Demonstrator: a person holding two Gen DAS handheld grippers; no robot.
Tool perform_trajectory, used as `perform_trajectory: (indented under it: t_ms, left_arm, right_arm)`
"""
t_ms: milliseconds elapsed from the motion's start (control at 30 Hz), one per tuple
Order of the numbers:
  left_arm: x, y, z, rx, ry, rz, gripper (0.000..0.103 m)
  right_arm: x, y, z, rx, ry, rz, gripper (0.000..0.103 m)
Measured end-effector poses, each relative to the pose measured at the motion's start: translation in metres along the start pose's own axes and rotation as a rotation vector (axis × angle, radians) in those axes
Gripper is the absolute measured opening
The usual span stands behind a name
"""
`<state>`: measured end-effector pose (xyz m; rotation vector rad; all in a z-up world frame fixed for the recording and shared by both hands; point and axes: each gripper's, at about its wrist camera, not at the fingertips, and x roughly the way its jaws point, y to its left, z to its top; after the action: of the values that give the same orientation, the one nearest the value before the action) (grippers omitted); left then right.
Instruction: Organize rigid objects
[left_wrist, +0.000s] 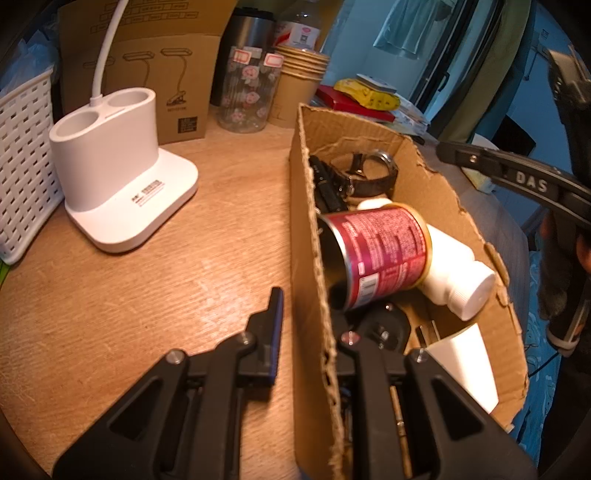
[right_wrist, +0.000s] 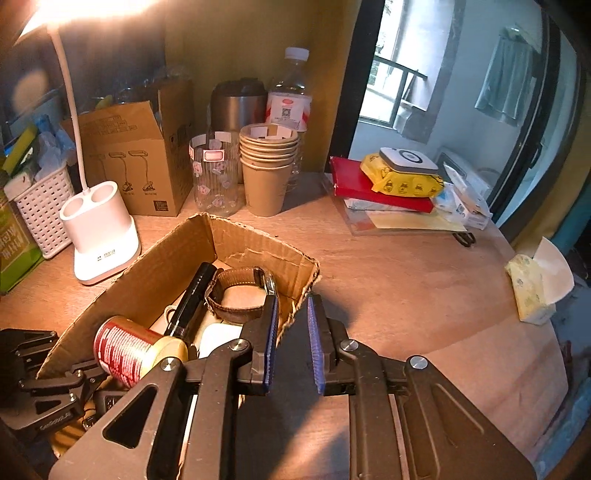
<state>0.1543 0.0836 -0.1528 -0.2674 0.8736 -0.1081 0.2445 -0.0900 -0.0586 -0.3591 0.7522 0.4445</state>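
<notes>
An open cardboard box (left_wrist: 436, 177) (right_wrist: 173, 258) on the wooden table holds a red tin can (left_wrist: 380, 254) (right_wrist: 122, 349) on its side, a white bottle (left_wrist: 458, 280), a brown-strap wristwatch (left_wrist: 373, 173) (right_wrist: 240, 295) and a black flashlight (right_wrist: 194, 299). My left gripper (left_wrist: 310, 317) straddles the box's near wall, one finger outside, one inside; whether it pinches the wall cannot be made out. My right gripper (right_wrist: 291, 332) is open and empty over the box's right corner; it also shows in the left wrist view (left_wrist: 517, 177).
A white lamp base (left_wrist: 118, 177) (right_wrist: 99, 232) and a white basket (left_wrist: 22, 162) (right_wrist: 44, 210) stand left of the box. Behind it are a carton (right_wrist: 136, 155), a glass jar (right_wrist: 216, 173), paper cups (right_wrist: 267, 166) and a water bottle (right_wrist: 290, 92). Stacked packets (right_wrist: 399, 177) lie at right.
</notes>
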Motion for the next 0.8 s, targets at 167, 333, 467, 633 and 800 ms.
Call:
perform_trajectory:
  t_ms: [167,333,467,633,800]
  left_arm:
    - [0.0,0.0,0.0,0.0,0.0,-0.001,0.015]
    - [0.0,0.0,0.0,0.001,0.0,0.001,0.015]
    - [0.0,-0.001,0.0,0.002,0.0,0.002,0.015]
    - [0.001,0.0,-0.001,0.004,-0.001,0.005,0.015]
    - [0.002,-0.001,-0.001,0.01,-0.001,0.006,0.015]
  right_arm:
    - [-0.012,-0.002,-0.006,0.009,-0.007,-0.01,0.018]
    - [-0.025,-0.006,-0.013,0.026,-0.014,-0.023,0.018]
    - [-0.037,-0.009,-0.021,0.044,-0.021,-0.029,0.018]
    - [-0.05,-0.011,-0.033,0.074,-0.025,-0.031,0.018]
    - [-0.058,-0.01,-0.046,0.099,-0.023,-0.02,0.023]
